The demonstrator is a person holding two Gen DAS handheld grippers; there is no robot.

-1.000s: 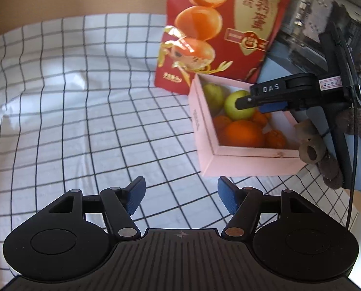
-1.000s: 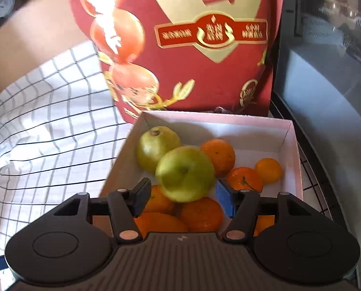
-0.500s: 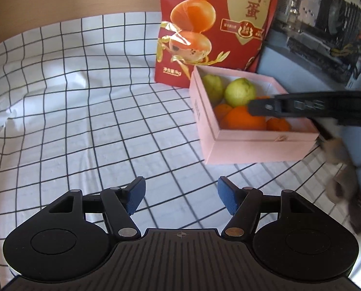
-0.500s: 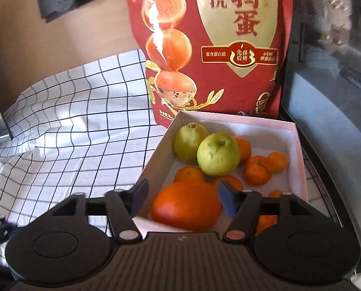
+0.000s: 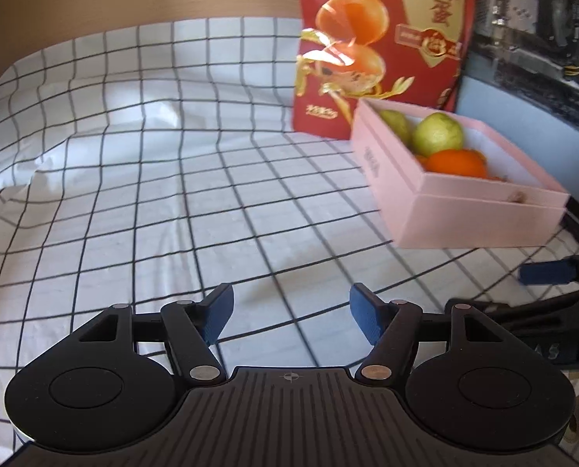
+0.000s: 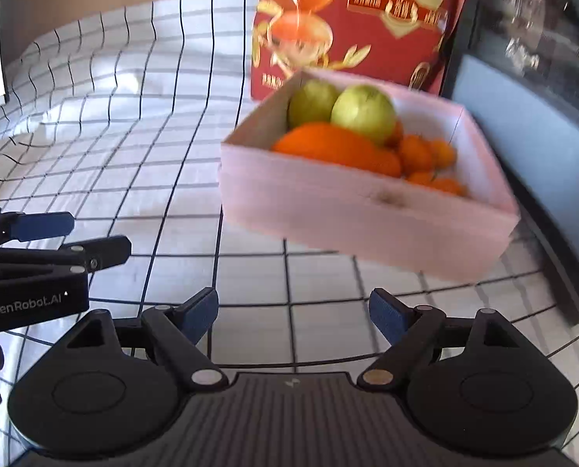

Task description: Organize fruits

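Note:
A pink box stands on the checked cloth at the right. It holds two green fruits, a large orange and several small oranges. My left gripper is open and empty above the cloth, left of and in front of the box. My right gripper is open and empty in front of the box. The left gripper also shows at the left edge of the right wrist view.
A tall red bag printed with oranges stands right behind the box. A dark appliance stands to the right of the box. The white checked cloth lies wrinkled to the left.
My right gripper let go of the green fruit into the box and drew back out of it. My left gripper shifted left and back.

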